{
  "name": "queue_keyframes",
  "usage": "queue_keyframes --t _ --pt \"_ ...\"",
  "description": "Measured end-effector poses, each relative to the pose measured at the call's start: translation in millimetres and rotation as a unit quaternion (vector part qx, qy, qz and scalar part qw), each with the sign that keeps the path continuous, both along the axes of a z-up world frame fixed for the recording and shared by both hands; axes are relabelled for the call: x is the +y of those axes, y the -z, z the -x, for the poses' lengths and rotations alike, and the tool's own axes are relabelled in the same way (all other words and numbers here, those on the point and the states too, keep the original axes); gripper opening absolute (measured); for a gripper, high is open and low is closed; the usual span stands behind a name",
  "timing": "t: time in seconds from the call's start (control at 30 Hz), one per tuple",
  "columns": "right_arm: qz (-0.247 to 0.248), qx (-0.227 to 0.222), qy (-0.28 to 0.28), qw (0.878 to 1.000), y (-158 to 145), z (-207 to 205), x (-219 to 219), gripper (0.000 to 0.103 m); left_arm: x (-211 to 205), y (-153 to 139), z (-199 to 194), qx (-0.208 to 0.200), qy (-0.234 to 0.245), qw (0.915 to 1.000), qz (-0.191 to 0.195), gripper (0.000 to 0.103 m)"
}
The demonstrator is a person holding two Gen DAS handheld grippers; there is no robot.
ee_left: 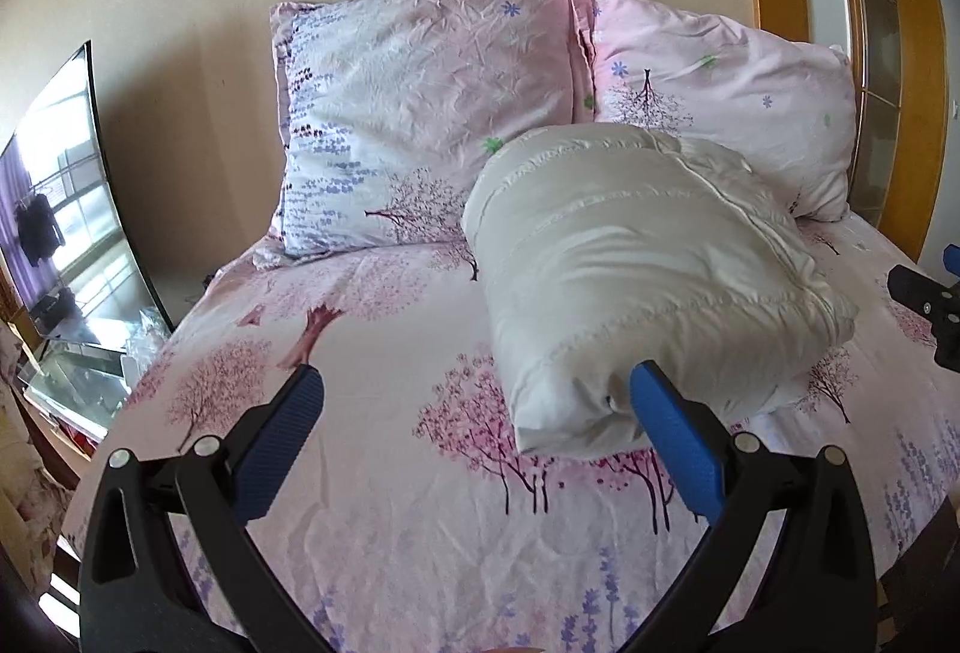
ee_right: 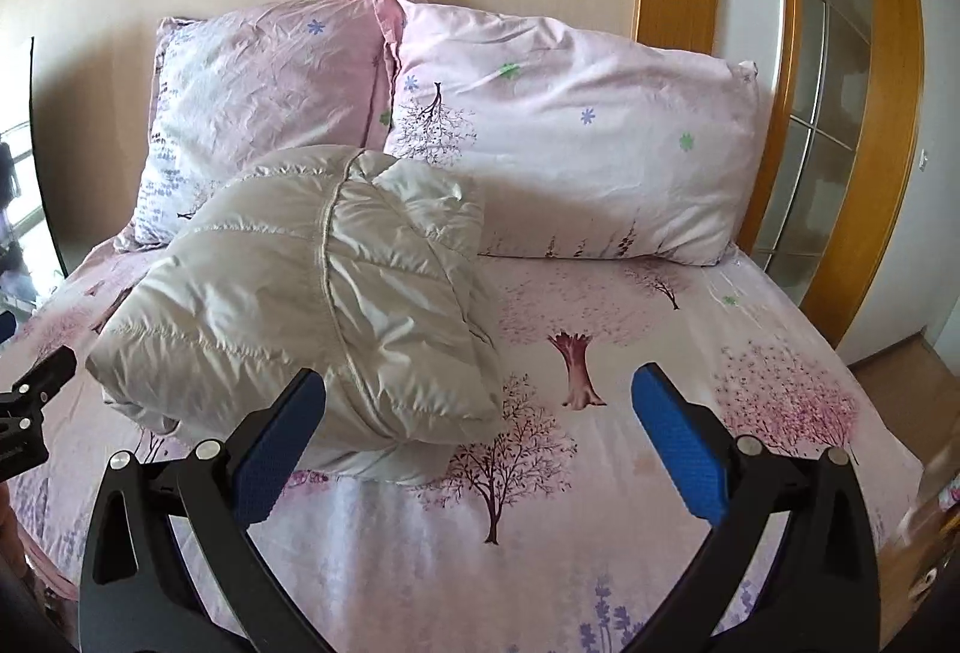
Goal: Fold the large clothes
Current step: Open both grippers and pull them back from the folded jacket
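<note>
On the bed (ee_left: 372, 533), jacket (ee_left: 648, 263) looks puffy, slick; both claws spread, I'd pinch its seamed edge, probably.

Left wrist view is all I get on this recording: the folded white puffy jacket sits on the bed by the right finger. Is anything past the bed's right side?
Observer: Yes. The right wrist view shows a wooden door frame with glass panes beyond the right pillow.
Operator: Is the right gripper holding the jacket?
Observer: No. The right gripper is open, and its left finger overlaps the jacket only in the image.
Operator: Any seam showing on the jacket's far side?
Observer: A corded seam runs over its top, from near the pillows toward the gripper.
</note>
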State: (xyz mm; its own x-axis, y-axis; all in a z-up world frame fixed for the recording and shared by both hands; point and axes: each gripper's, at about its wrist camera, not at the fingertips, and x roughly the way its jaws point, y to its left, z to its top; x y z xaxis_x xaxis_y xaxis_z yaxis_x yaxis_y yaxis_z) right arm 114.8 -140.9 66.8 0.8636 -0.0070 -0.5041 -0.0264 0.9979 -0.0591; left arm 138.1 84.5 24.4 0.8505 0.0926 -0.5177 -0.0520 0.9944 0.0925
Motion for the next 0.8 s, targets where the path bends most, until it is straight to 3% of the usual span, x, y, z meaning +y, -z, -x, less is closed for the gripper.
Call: queue_keyframes --t 0.17,0.37,0.57,0.8 --pt "-0.012 0.004 -0.008 1.0 3.3 13.3 1.4 0.102 2.1 3.6 11.8 0.006 0.002 0.9999 0.013 0.101" --pt "-0.018 0.031 -0.02 0.999 9.3 29.0 7.2 0.102 10.6 12.5 23.4 0.045 -0.007 0.9985 0.032 0.101" --pt "-0.037 0.064 -0.031 0.997 13.6 34.6 9.4 0.102 8.1 17.1 31.0 0.073 -0.001 0.9972 0.012 0.101" --pt "-0.038 0.1 -0.045 0.993 22.3 36.0 14.1 0.102 4.5 19.3 33.3 0.102 0.007 0.9946 0.022 0.101"
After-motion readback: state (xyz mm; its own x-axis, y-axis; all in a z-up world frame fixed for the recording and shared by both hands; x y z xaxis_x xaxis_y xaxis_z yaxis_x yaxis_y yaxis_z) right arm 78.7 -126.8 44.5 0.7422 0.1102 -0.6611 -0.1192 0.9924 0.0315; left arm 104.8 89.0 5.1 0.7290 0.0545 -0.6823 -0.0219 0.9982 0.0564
